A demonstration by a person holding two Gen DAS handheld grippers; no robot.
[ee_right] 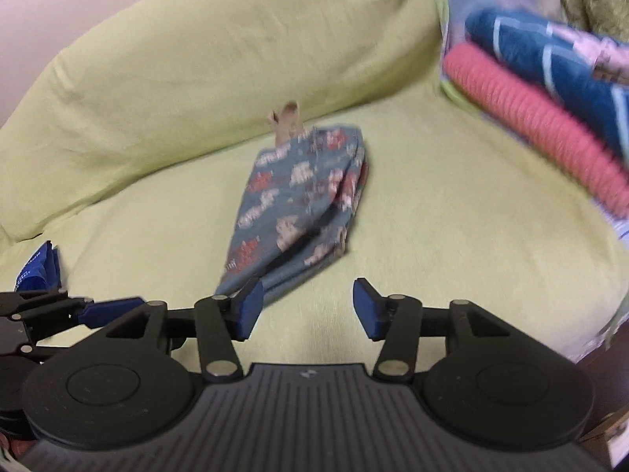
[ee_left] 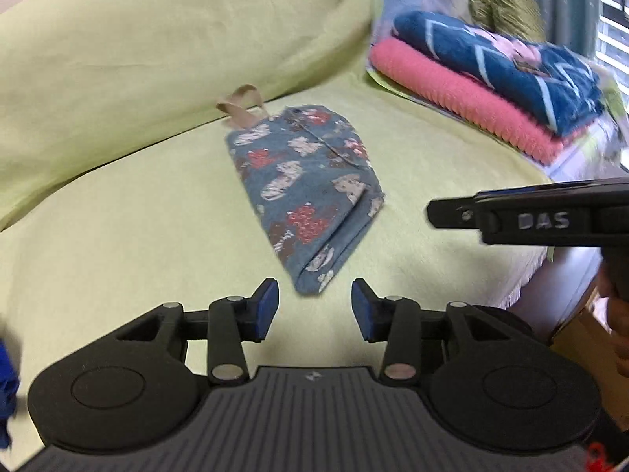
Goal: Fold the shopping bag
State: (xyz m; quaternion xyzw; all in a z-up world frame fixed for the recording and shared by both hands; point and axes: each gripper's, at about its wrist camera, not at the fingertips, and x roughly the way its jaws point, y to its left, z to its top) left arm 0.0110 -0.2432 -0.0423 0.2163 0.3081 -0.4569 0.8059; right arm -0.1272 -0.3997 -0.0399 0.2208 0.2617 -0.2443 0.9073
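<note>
The shopping bag (ee_left: 306, 188) is blue cloth with a red and white print, folded into a narrow strip on the green sofa seat. Its tan handle (ee_left: 241, 104) sticks out at the far end by the backrest. My left gripper (ee_left: 314, 306) is open, just short of the bag's near end, with nothing between its blue pads. In the right wrist view the bag (ee_right: 298, 204) lies ahead and slightly left, blurred. My right gripper (ee_right: 304, 306) is open, its left pad (ee_right: 247, 310) beside the bag's near corner. The right gripper's body (ee_left: 530, 216) shows from the side at the right.
A stack of folded towels, pink (ee_left: 464, 102) under dark blue (ee_left: 503, 63), sits at the right end of the sofa (ee_left: 118, 216). The green backrest cushion (ee_left: 177, 39) rises behind the bag. The left gripper (ee_right: 59, 310) and something blue (ee_right: 37, 267) show at the left.
</note>
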